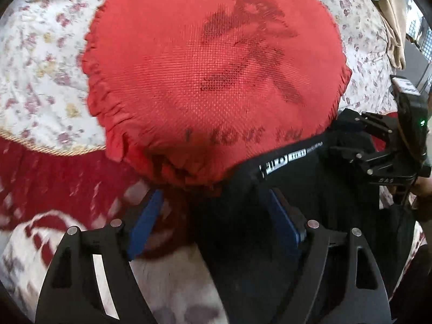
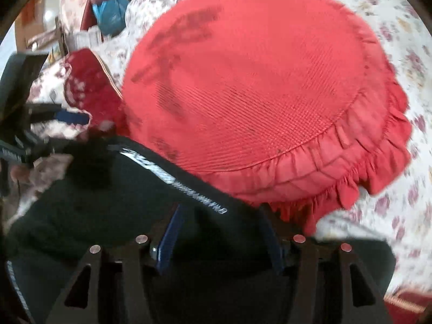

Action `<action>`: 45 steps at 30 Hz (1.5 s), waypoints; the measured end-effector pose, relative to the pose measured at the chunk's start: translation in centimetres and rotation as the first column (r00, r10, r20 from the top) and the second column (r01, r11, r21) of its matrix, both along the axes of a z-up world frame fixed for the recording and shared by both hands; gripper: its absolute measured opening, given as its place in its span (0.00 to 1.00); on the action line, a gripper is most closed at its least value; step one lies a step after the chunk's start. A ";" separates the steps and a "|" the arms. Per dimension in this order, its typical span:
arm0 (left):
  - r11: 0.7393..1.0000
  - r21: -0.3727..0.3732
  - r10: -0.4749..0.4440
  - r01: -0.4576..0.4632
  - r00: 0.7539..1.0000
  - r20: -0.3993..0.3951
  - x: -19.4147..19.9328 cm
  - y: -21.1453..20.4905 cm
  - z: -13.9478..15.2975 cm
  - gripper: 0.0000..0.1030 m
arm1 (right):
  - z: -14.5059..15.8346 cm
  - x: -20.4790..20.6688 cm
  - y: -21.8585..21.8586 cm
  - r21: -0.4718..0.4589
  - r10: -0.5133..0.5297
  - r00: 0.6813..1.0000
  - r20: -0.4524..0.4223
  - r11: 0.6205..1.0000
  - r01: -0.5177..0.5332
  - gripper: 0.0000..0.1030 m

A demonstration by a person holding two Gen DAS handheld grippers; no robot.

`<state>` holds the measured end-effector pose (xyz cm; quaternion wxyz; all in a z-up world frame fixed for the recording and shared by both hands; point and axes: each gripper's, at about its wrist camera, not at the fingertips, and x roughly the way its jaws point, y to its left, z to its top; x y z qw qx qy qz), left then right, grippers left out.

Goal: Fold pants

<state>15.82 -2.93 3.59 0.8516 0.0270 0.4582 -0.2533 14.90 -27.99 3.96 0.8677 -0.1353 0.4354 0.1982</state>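
The black pants (image 1: 270, 216) with white lettering along a seam lie on the bed, their far edge against a round red cushion (image 1: 210, 75). My left gripper (image 1: 213, 210) is open over the pants' left edge; its right blue pad (image 1: 283, 216) rests on the black cloth, its left pad (image 1: 145, 224) is over the bedspread. In the right wrist view my right gripper (image 2: 221, 229) is open with the pants (image 2: 108, 205) spread between and below its blue pads (image 2: 170, 240). The right gripper also shows in the left wrist view (image 1: 378, 145).
The red frilled cushion (image 2: 259, 86) fills the space just beyond both grippers. A floral white bedspread (image 1: 40, 75) with a dark red border (image 1: 54, 178) lies underneath. Beige cloth (image 1: 391, 27) sits at the far right; bags and clutter (image 2: 108, 13) stand beyond the bed.
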 end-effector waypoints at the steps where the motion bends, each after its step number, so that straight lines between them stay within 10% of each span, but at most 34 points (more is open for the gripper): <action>1: 1.000 -0.010 -0.023 0.023 1.000 -0.004 0.3 -0.4 -0.2 0.78 | -0.5 0.5 -0.2 -0.009 0.005 1.000 -0.007 1.000 -0.005 0.54; 5: 0.995 0.045 -0.092 0.093 0.996 -0.017 1.3 -2.5 -1.1 0.78 | -2.1 1.6 -1.0 -0.014 0.030 0.999 -0.028 0.999 -0.031 0.52; 8: 0.986 0.095 -0.130 0.134 0.990 -0.052 1.8 -4.2 -2.3 0.75 | -3.3 1.9 -0.8 -0.034 0.048 0.998 -0.049 0.998 -0.050 0.29; 13: 0.980 0.113 -0.160 0.166 0.985 -0.063 1.2 -5.3 -1.8 0.25 | -2.6 0.8 -0.2 -0.065 0.086 0.996 0.020 0.994 -0.085 0.08; 16: 0.985 0.071 -0.159 0.159 0.987 -0.017 -0.2 -4.3 0.5 0.17 | -1.0 -0.8 -0.6 -0.045 0.071 0.995 0.063 0.997 -0.069 0.07; 27: 0.964 -0.009 -0.261 0.267 0.949 0.179 -15.9 -1.4 8.8 0.15 | 7.5 -17.7 -1.5 0.113 -0.035 0.966 0.256 0.994 0.006 0.07; 35: 0.971 0.010 -0.238 0.238 0.967 0.085 -24.3 -1.6 4.1 0.15 | 4.6 -29.1 2.0 0.206 -0.073 0.988 0.135 0.978 0.044 0.07; 45: 0.991 -0.086 -0.109 0.104 0.993 -0.050 -27.0 0.3 -0.1 0.15 | -1.0 -32.5 3.7 0.270 -0.078 0.996 -0.034 0.959 0.084 0.07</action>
